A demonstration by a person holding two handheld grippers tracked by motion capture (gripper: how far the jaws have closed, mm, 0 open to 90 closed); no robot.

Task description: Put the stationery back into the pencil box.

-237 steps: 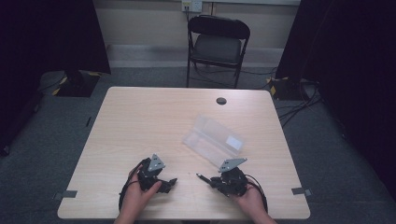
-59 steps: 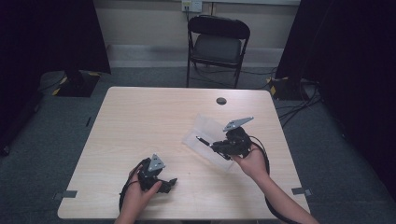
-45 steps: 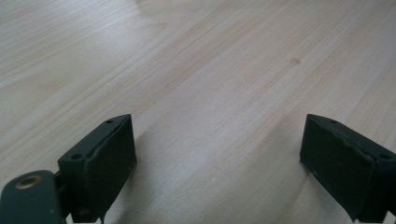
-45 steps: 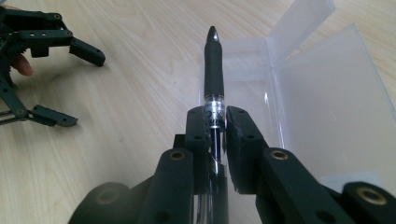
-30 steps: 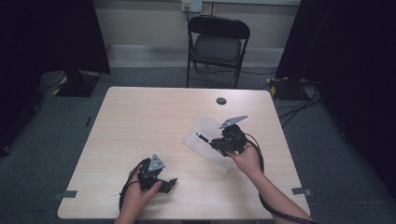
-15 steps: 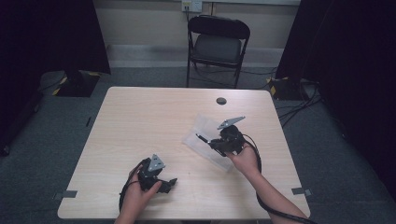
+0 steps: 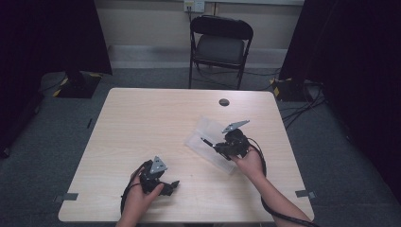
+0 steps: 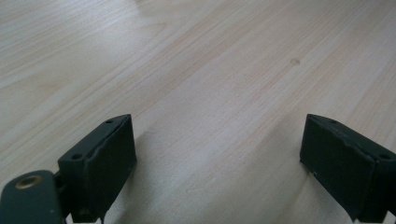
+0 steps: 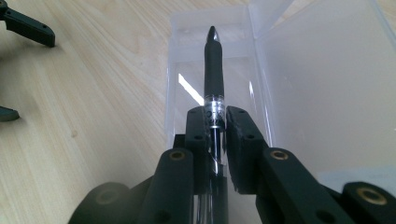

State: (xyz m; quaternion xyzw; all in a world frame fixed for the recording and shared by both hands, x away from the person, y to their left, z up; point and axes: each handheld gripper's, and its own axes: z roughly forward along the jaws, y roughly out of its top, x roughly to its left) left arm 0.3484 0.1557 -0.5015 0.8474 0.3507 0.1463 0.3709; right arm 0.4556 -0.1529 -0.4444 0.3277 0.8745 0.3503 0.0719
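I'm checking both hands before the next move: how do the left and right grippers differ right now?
The left gripper has jaws wide apart with nothing between them; the right gripper is shut on a pen. The left sits over bare table; the right is over the clear case. Both have black jaws.

Both of my grippers are black all over. The left gripper (image 7: 174, 184) carries a grey three-cornered plate on top, and a black cable loops from it around the left hand (image 7: 142, 196). Its jaws are blocky black pads with small screw holes and a brass-coloured bushing at one joint. The right gripper (image 7: 203, 140) has the same grey plate, brass bushings along its linkage arms, and a black cable trailing past the right hand (image 7: 248, 163). Both forearms are bare, without sleeves.
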